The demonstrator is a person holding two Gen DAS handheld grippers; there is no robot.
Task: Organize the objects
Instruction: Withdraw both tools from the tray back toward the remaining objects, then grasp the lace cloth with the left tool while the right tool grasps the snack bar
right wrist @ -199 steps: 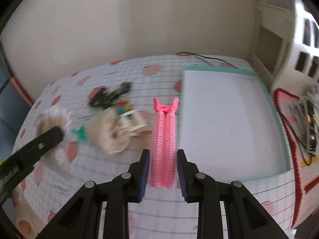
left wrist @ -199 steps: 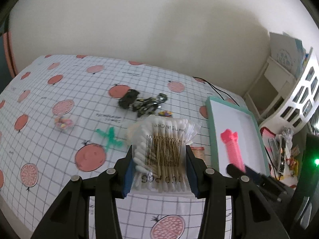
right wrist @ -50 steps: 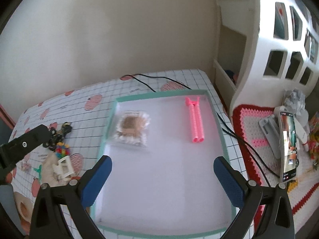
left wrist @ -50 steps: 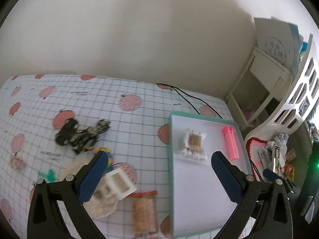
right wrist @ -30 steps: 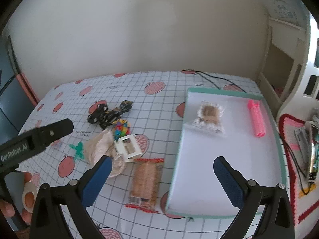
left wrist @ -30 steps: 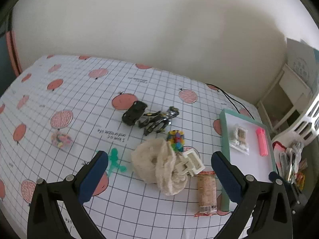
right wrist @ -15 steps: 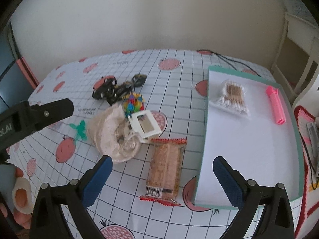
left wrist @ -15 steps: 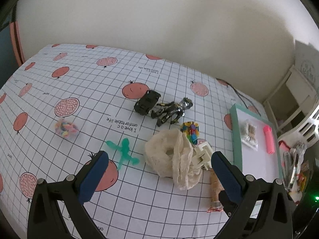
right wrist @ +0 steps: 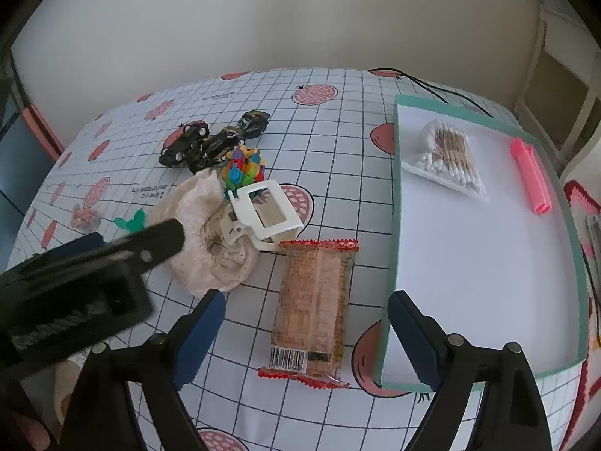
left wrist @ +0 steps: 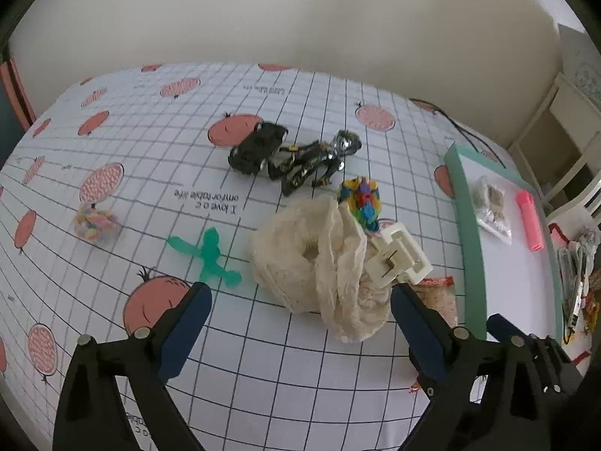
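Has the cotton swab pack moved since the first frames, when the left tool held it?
Yes. The cotton swab pack has gone from over the tablecloth into the teal tray, lying at its far end beside the pink clip.

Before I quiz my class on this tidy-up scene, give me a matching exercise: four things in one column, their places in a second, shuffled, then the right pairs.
Things:
1. pink hair curler
2. snack packet
3. white hair claw
4. green toy figure

Places:
A. on the tablecloth beside the tray's left wall
B. on the cream scrunchie
C. inside the tray, near its right wall
D. on the tablecloth left of the scrunchie

Pairs: 1-C, 2-A, 3-B, 4-D
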